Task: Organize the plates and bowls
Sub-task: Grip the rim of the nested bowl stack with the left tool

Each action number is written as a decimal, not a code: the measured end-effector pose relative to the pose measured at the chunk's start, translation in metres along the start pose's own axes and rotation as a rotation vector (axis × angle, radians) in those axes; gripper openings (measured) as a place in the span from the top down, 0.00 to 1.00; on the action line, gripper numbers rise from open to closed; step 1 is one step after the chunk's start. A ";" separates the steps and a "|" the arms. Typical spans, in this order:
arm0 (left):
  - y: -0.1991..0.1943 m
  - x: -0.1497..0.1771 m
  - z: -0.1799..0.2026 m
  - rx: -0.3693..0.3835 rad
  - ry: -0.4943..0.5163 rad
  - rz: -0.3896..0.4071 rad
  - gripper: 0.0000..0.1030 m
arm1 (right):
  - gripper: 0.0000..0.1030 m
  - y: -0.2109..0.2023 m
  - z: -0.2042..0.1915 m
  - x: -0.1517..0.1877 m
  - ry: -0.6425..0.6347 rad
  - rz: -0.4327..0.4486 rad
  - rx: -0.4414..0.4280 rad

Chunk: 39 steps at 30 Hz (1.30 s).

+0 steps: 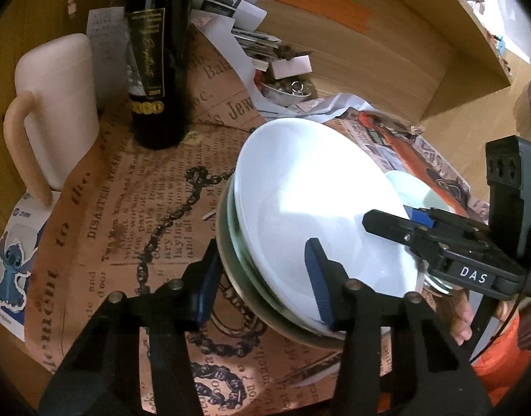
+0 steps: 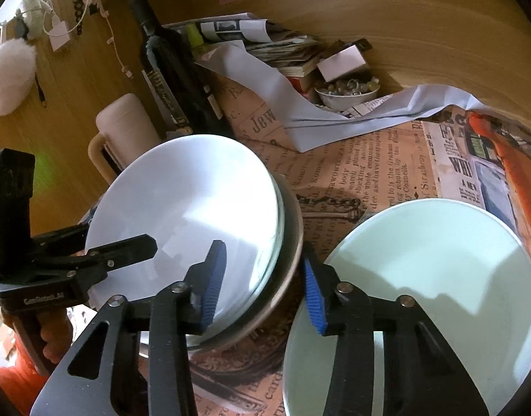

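Stacking is the step in hand. Left wrist view: the left gripper [image 1: 262, 277] straddles the near rim of a glossy white ceramic plate [image 1: 310, 201], which lies tilted on a stack of a clear glass dish and a grey metal bowl [image 1: 231, 267]; the blue ribbed pads stand partly open, not pressing. Right wrist view: the right gripper [image 2: 262, 284] brackets the stack's right rim, jaws narrow but gripping nothing. A matt pale-green round plate [image 2: 421, 277] lies just right, on brown newspaper-print paper [image 2: 369, 170]. The next move likely calls for seating the white plate level.
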<state>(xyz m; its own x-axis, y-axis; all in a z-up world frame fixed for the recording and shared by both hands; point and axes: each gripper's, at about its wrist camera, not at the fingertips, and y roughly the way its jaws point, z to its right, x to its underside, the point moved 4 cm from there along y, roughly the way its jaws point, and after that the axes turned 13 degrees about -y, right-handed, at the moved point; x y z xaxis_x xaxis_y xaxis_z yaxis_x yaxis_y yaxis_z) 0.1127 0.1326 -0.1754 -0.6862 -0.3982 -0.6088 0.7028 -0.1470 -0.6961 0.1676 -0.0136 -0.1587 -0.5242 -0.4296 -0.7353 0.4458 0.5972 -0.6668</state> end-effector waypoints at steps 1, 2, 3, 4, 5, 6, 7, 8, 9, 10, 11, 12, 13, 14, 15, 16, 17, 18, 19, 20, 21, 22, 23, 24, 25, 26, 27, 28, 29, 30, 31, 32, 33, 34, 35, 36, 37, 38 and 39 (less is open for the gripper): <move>0.000 0.000 0.000 -0.001 0.000 0.001 0.54 | 0.66 0.000 0.001 0.000 0.002 0.001 0.001; 0.000 0.000 0.001 -0.002 -0.001 0.003 0.54 | 0.67 -0.001 0.001 0.001 -0.001 0.001 0.008; 0.000 0.000 0.001 -0.005 -0.004 0.005 0.54 | 0.67 -0.001 0.001 0.000 -0.001 0.001 0.012; -0.001 0.001 0.001 -0.011 -0.008 0.007 0.55 | 0.67 -0.001 0.001 0.000 0.004 0.003 0.012; -0.001 0.001 0.001 -0.015 -0.013 0.009 0.55 | 0.67 -0.001 0.001 0.000 0.009 0.004 0.012; -0.002 0.001 0.002 -0.016 -0.017 0.010 0.55 | 0.67 -0.002 0.002 0.000 0.017 0.007 0.011; -0.003 0.001 0.001 -0.015 -0.025 0.010 0.55 | 0.67 -0.002 0.002 -0.001 0.022 0.009 0.012; -0.003 0.000 0.000 -0.011 -0.036 0.010 0.55 | 0.67 -0.002 0.001 -0.001 0.025 0.011 0.013; -0.003 0.000 0.000 -0.009 -0.044 0.009 0.55 | 0.68 -0.002 0.001 -0.002 0.026 0.012 0.015; -0.004 0.000 -0.001 -0.007 -0.053 0.009 0.55 | 0.68 -0.002 0.001 -0.002 0.030 0.015 0.016; -0.004 0.000 -0.002 -0.010 -0.059 0.010 0.55 | 0.68 -0.002 0.001 -0.003 0.031 0.017 0.016; -0.004 0.000 -0.002 -0.016 -0.060 0.012 0.55 | 0.68 -0.003 0.000 -0.004 0.031 0.020 0.017; -0.004 0.000 -0.002 -0.025 -0.061 0.016 0.55 | 0.68 -0.003 0.000 -0.005 0.030 0.026 0.017; -0.004 0.000 -0.001 -0.033 -0.060 0.021 0.55 | 0.68 -0.004 -0.001 -0.006 0.025 0.030 0.020; -0.004 0.000 -0.001 -0.038 -0.060 0.024 0.55 | 0.68 -0.003 -0.002 -0.007 0.019 0.033 0.026; -0.005 0.000 -0.001 -0.040 -0.062 0.027 0.55 | 0.67 -0.003 -0.002 -0.008 0.014 0.037 0.034; -0.005 -0.001 -0.001 -0.038 -0.069 0.029 0.55 | 0.67 -0.004 -0.003 -0.009 0.012 0.040 0.038; -0.006 -0.002 -0.002 -0.031 -0.079 0.029 0.55 | 0.67 -0.004 -0.002 -0.010 0.014 0.045 0.039; -0.007 -0.003 -0.002 -0.026 -0.087 0.029 0.55 | 0.67 -0.004 -0.002 -0.011 0.017 0.048 0.038; -0.007 -0.003 -0.003 -0.020 -0.093 0.030 0.55 | 0.67 -0.005 -0.002 -0.011 0.021 0.052 0.034; -0.008 -0.004 -0.003 -0.016 -0.100 0.032 0.55 | 0.68 -0.005 -0.002 -0.012 0.022 0.054 0.033; -0.007 -0.005 -0.003 -0.016 -0.102 0.033 0.55 | 0.68 -0.005 -0.002 -0.012 0.021 0.056 0.035; -0.007 -0.006 -0.003 -0.016 -0.104 0.035 0.55 | 0.68 -0.005 -0.002 -0.012 0.020 0.057 0.037; -0.008 -0.006 -0.004 -0.015 -0.104 0.036 0.55 | 0.68 -0.005 -0.002 -0.013 0.018 0.058 0.039; -0.007 -0.007 -0.003 -0.013 -0.105 0.037 0.55 | 0.68 -0.005 -0.002 -0.013 0.017 0.059 0.041; -0.007 -0.007 -0.003 -0.010 -0.106 0.037 0.55 | 0.68 -0.006 -0.001 -0.013 0.018 0.060 0.041; -0.008 -0.007 -0.002 -0.006 -0.106 0.037 0.55 | 0.69 -0.006 -0.001 -0.012 0.020 0.062 0.042; -0.008 -0.007 -0.002 -0.004 -0.106 0.038 0.56 | 0.70 -0.007 0.000 -0.012 0.022 0.063 0.043; -0.008 -0.007 -0.002 -0.005 -0.105 0.038 0.59 | 0.71 -0.007 0.001 -0.012 0.024 0.063 0.044; -0.007 -0.007 -0.002 -0.007 -0.104 0.035 0.60 | 0.72 -0.007 0.002 -0.011 0.027 0.065 0.044; -0.006 -0.007 -0.003 -0.007 -0.106 0.032 0.62 | 0.72 -0.008 0.003 -0.011 0.031 0.066 0.043; -0.005 -0.008 -0.004 -0.005 -0.110 0.028 0.63 | 0.72 -0.009 0.005 -0.010 0.034 0.067 0.041; -0.005 -0.008 -0.004 -0.003 -0.117 0.023 0.64 | 0.72 -0.009 0.006 -0.010 0.039 0.069 0.040; -0.004 -0.008 -0.004 -0.002 -0.119 0.021 0.65 | 0.72 -0.010 0.006 -0.010 0.040 0.071 0.041; -0.005 -0.008 -0.004 -0.001 -0.119 0.020 0.65 | 0.72 -0.011 0.006 -0.010 0.041 0.075 0.044; -0.005 -0.008 -0.003 -0.001 -0.118 0.022 0.65 | 0.72 -0.012 0.006 -0.010 0.041 0.078 0.048; -0.006 -0.008 -0.002 -0.001 -0.116 0.024 0.65 | 0.72 -0.013 0.006 -0.010 0.039 0.081 0.051; -0.007 -0.008 -0.001 0.000 -0.115 0.028 0.65 | 0.72 -0.015 0.006 -0.011 0.037 0.085 0.056; -0.009 -0.009 0.000 0.003 -0.114 0.032 0.65 | 0.72 -0.016 0.006 -0.011 0.036 0.090 0.059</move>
<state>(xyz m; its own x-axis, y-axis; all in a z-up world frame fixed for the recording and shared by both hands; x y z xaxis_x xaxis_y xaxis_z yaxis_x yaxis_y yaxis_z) 0.1128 0.1369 -0.1639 -0.6376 -0.5033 -0.5833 0.7247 -0.1350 -0.6757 0.1703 -0.0222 -0.1403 -0.5056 -0.3509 -0.7882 0.5335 0.5908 -0.6052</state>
